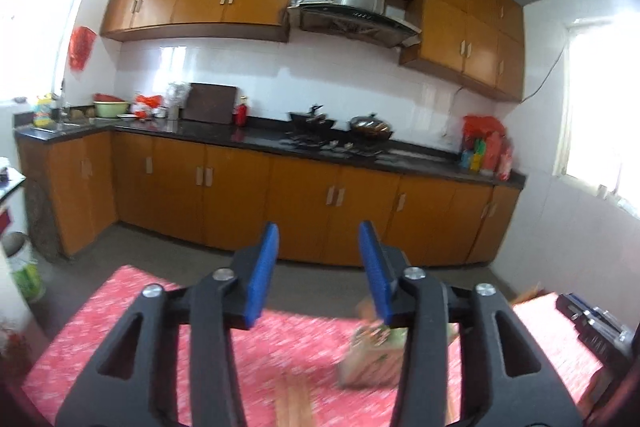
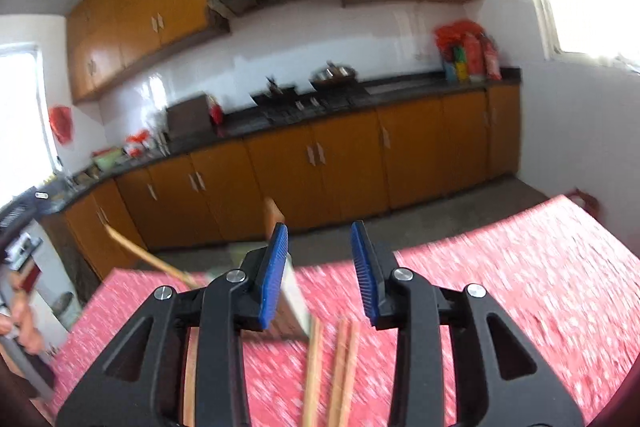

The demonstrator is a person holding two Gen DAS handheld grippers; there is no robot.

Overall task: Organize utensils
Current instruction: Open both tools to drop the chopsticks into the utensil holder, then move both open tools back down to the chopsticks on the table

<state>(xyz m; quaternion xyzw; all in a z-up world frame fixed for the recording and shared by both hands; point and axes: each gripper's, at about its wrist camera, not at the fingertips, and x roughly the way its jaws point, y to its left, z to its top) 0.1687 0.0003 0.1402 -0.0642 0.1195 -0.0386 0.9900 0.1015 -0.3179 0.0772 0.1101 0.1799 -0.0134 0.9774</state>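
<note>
**Chopsticks lie straight ahead of the right gripper, lengthwise to its reach**

Both tools hover over a table under a red patterned tablecloth (image 2: 520,287), facing a kitchen counter (image 1: 240,137). The right gripper (image 2: 319,269) has its blue pads parted a moderate way with nothing between them; the left gripper (image 1: 318,273) is likewise part open and empty.

The wooden chopsticks (image 2: 344,367) lie on the cloth just below and in front of the right gripper, their long axis running roughly along the line it points, so the jaws would close across them. In my judgement the right hand is the nearer one. In the left view only a blurred end of wooden sticks (image 1: 294,405) shows at the bottom edge.

A boxy holder (image 1: 372,355) stands on the cloth behind the left gripper's right finger; blur hides what it holds. In the right view a pale slab and a wooden stick rise behind the left finger, too smeared to name
</note>
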